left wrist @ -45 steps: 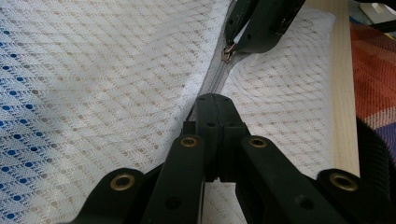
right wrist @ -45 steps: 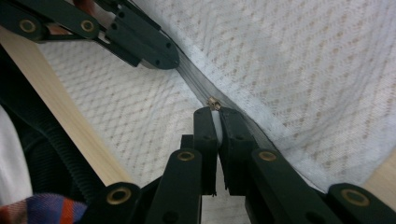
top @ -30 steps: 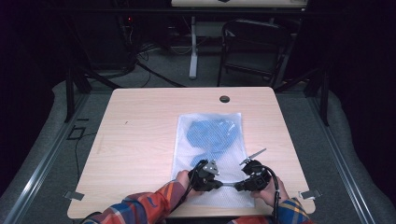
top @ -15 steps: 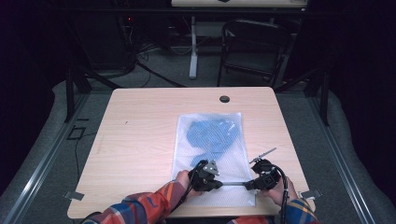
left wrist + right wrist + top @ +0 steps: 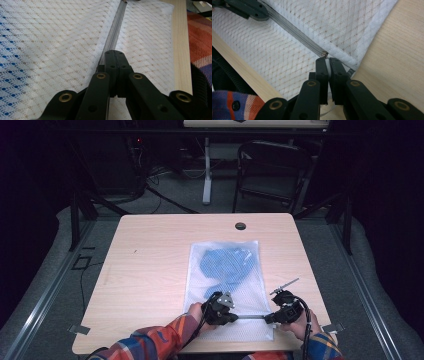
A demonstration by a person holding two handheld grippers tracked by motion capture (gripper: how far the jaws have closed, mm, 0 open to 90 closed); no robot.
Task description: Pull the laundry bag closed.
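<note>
Your left hand-held gripper (image 5: 114,53) is clamped on the mesh bag's (image 5: 225,270) zipper (image 5: 113,32); your right hand-held gripper (image 5: 327,61) pinches the white pull tab (image 5: 327,65) at the zipper's end.

There is one white mesh bag (image 5: 226,285) with one grey zipper (image 5: 113,31), one blue cloth (image 5: 226,264) inside, two claws, one surface (image 5: 150,265).

High view looks down; gripper views (close) share mesh bag (image 5: 227,285).
</note>
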